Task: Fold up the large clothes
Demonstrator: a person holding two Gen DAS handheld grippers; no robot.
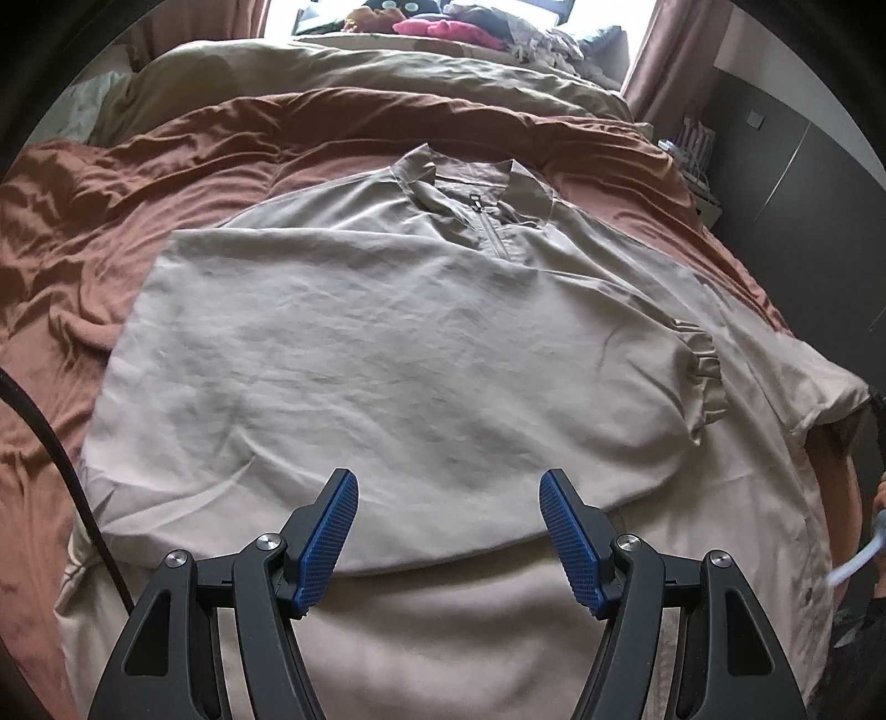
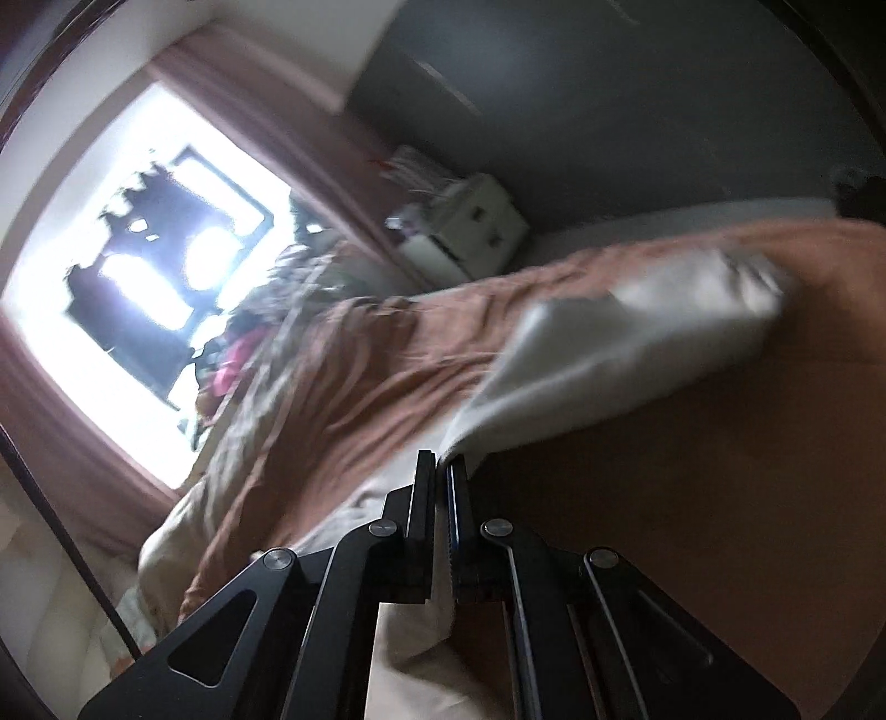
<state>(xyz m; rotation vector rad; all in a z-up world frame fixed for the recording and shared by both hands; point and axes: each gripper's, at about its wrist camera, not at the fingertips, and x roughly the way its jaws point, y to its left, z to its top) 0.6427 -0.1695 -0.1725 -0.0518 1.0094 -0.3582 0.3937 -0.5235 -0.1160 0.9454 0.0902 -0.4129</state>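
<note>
A large beige zip-neck shirt lies flat on the rust-brown bedspread, collar far, its left sleeve folded across the chest with the ruffled cuff at the right. My left gripper is open and empty, hovering over the shirt's lower part. In the blurred, tilted right wrist view, my right gripper is shut on an edge of the beige shirt, which stretches away lifted above the bed.
A beige duvet and a pile of clothes lie at the bed's far end under a bright window. A white bedside cabinet and a dark wardrobe stand to the right.
</note>
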